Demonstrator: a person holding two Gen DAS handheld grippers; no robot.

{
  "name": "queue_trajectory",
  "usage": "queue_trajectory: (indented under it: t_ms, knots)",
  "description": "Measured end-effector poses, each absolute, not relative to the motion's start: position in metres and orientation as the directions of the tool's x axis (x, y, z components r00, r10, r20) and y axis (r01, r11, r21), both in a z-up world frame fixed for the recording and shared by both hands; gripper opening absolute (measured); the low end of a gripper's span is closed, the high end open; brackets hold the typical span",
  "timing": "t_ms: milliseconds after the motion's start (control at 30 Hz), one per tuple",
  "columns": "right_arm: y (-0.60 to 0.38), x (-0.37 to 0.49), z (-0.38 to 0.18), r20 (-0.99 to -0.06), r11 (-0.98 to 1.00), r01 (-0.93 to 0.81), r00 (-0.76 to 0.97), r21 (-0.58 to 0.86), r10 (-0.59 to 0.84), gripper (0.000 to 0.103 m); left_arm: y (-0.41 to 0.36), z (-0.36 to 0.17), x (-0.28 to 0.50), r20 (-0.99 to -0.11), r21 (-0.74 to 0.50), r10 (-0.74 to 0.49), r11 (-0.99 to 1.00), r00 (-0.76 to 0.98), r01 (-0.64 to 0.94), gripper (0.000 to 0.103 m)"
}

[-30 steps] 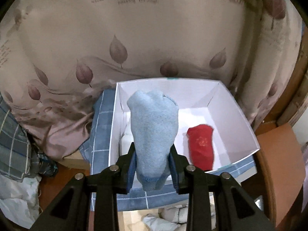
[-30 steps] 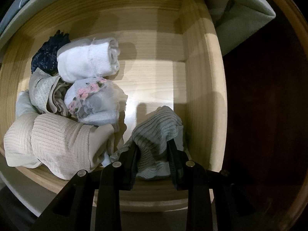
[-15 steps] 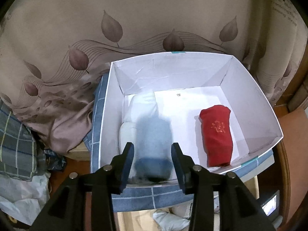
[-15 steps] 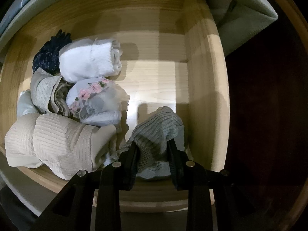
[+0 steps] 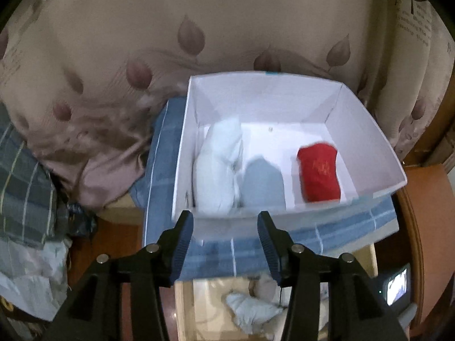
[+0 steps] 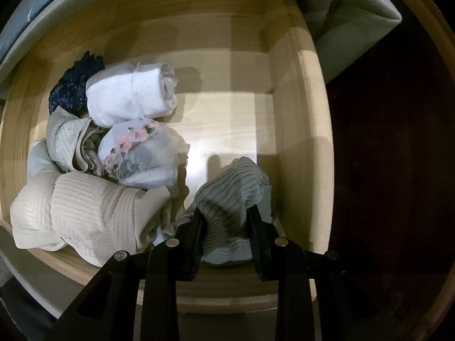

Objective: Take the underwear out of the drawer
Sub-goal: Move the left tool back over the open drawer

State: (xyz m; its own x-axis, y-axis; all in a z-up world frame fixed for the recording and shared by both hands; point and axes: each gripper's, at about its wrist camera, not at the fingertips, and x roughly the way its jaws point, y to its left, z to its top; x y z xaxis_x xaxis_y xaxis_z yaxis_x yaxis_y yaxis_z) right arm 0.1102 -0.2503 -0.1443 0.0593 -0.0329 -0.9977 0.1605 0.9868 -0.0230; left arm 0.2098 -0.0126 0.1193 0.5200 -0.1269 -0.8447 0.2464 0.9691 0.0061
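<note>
The right gripper is pinching grey ribbed underwear, light and limp, by its bunched middle in the wooden drawer; the left gripper, jaws just widening, is hanging empty over the white box.

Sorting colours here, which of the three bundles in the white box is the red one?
The red bundle, alone on the box's right; the white and blue-grey ones lie together left.

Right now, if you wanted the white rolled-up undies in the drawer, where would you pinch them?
Probably across the middle of the white roll, coming straight down from above. It lies on its side on top of the pile, its rounded back facing up, with bare drawer floor to its right. Its frilly right end looks loose, so pinching there might unroll it.
</note>
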Motion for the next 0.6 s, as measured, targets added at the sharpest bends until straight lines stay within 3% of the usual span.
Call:
queue_trajectory:
  t_ms: [600]
  knots:
    - [-0.268, 0.100, -0.129, -0.990, 0.982, 0.189, 0.139, 0.017, -0.010, 0.026, 0.025, -0.009, 0.109, -0.905, 0.019, -0.028, 0.994, 0.424, 0.106, 0.048]
